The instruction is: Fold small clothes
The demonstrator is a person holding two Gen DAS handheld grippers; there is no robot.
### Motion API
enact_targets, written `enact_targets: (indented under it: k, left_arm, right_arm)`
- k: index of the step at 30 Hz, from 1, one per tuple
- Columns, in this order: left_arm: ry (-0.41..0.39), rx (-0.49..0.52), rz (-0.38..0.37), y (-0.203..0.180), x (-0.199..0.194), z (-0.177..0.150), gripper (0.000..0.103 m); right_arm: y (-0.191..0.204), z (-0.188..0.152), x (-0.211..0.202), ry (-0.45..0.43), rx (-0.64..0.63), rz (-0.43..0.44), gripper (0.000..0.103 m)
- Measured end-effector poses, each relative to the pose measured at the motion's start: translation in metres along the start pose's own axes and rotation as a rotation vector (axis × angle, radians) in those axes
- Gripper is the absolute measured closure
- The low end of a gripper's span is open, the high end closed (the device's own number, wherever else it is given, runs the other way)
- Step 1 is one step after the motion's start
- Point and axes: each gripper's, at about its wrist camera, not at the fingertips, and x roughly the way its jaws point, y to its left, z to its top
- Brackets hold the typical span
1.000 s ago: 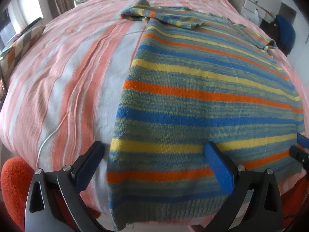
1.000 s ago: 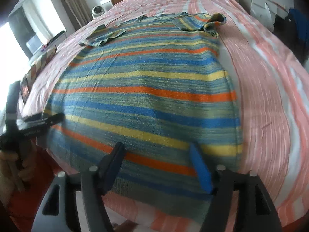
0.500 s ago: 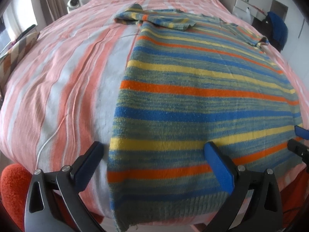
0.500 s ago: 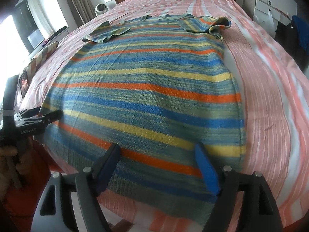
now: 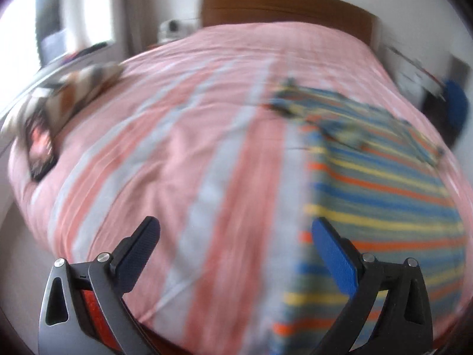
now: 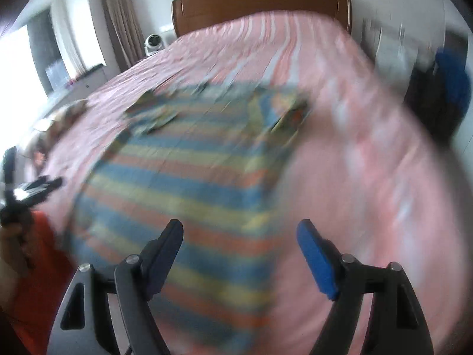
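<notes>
Lying flat and unfolded near the bed's (image 5: 183,153) foot edge, the striped sweater (image 6: 189,183) awaited folding, both hand-held grippers (image 5: 233,245) (image 6: 239,248) wide and empty.

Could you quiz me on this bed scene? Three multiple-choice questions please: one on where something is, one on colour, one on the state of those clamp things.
1. Where does the striped sweater lie?
A. on the bedspread
B. on the floor
C. over the headboard

2. What colour is the bedspread mostly?
A. green
B. pink with pale stripes
C. black

3. How do the jaws of the right gripper stand?
A. clamped on the sweater
B. apart, holding nothing
C. shut on a sock

Answers: 1 A, it is spread flat on the bed; 2 B, pink fills both views; 3 B, a wide gap shows between the pads.
</notes>
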Motion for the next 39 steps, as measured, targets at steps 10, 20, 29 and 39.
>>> enact_targets:
  k: [10, 20, 29, 39]
  left_arm:
    - [0.059, -0.055, 0.099, 0.016, 0.027, -0.004, 0.001]
    - [0.094, -0.019, 0.101, 0.012, 0.034, -0.009, 0.001]
    - [0.099, -0.031, 0.098, 0.008, 0.037, -0.010, 0.001]
    - [0.090, -0.010, 0.125, 0.004, 0.036, -0.014, 0.001]
  right_arm:
    - [0.055, 0.097, 0.158, 0.095, -0.416, -0.015, 0.027]
    - [-0.065, 0.123, 0.174, 0.058, 0.031, -0.073, 0.097]
    - [-0.251, 0.038, 0.110, 0.080, 0.489, -0.223, 0.097]
    - [-0.273, -0.024, 0.132, 0.024, 0.820, 0.083, 0.066]
